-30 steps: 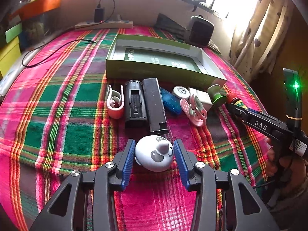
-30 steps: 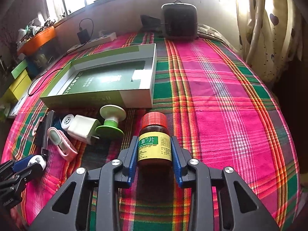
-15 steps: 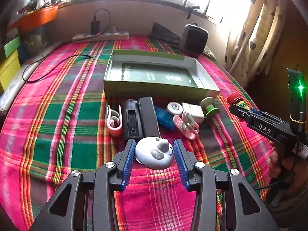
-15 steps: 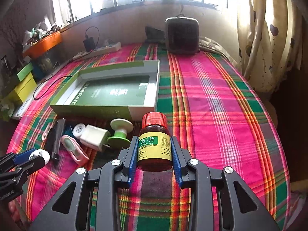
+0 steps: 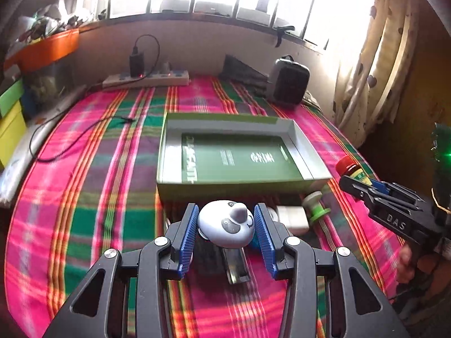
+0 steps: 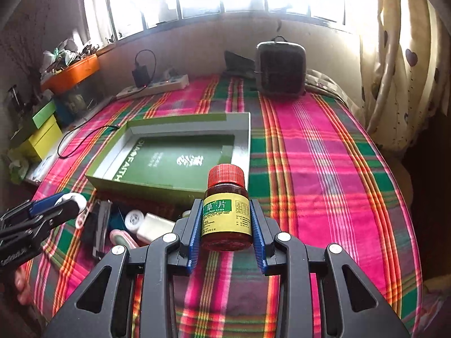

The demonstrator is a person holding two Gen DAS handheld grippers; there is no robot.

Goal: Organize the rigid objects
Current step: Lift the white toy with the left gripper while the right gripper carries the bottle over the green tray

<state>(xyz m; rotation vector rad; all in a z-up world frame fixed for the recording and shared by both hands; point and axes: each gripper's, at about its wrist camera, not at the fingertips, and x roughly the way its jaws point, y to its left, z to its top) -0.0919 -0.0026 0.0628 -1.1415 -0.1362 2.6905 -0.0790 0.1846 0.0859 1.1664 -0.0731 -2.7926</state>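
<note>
My left gripper (image 5: 227, 209) is shut on a round white and grey panda-faced toy (image 5: 225, 226), held above the row of small items in front of the open green box (image 5: 234, 188). My right gripper (image 6: 225, 205) is shut on a brown medicine bottle (image 6: 226, 217) with a red cap and yellow-green label, held above the blanket near the green box's (image 6: 141, 186) right front corner. In the left wrist view the right gripper (image 5: 366, 188) and bottle cap (image 5: 346, 166) appear at the right. The left gripper (image 6: 64, 202) shows at the left of the right wrist view.
On the plaid blanket before the box lie a white charger (image 5: 291, 215), a green and white spool (image 5: 317, 207), a black bar (image 5: 235, 264) and a pink clip (image 6: 122, 238). A power strip (image 5: 146, 79), a loose cable (image 5: 70, 140) and a black speaker (image 5: 287, 84) are at the back.
Both grippers have risen with their objects still held. The left one has also moved forward over the row of items, towards the box.
</note>
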